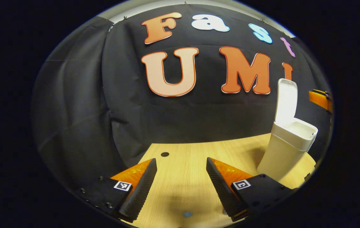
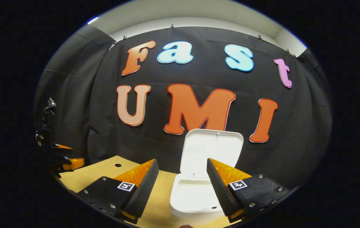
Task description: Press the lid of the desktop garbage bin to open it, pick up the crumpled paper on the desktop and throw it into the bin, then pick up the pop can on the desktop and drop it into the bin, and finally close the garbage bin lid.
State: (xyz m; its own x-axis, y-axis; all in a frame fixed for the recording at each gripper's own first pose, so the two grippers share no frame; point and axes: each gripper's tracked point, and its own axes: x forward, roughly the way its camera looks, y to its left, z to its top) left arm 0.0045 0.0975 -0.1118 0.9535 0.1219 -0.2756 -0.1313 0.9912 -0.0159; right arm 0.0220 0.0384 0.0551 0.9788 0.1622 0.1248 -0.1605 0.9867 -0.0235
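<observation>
The white garbage bin [image 1: 286, 150] stands on the wooden table at the right of the left gripper view, its lid [image 1: 286, 101] raised upright. My left gripper [image 1: 181, 175] hovers open over bare table, left of the bin, nothing between its fingers. In the right gripper view, my right gripper [image 2: 182, 177] is open just above the bin's open mouth [image 2: 192, 198], with the lid [image 2: 211, 150] standing up behind it. Its fingers hold nothing. The other gripper [image 2: 63, 156] appears at the far left of that view, and the right gripper [image 1: 320, 99] shows at the right edge of the left gripper view.
The wooden table [image 1: 183, 158] has a small round hole [image 1: 164, 154] near its back edge. A small blue mark [image 1: 187, 214] lies on the table close to my left gripper. Black cloth walls close the booth behind and to the left.
</observation>
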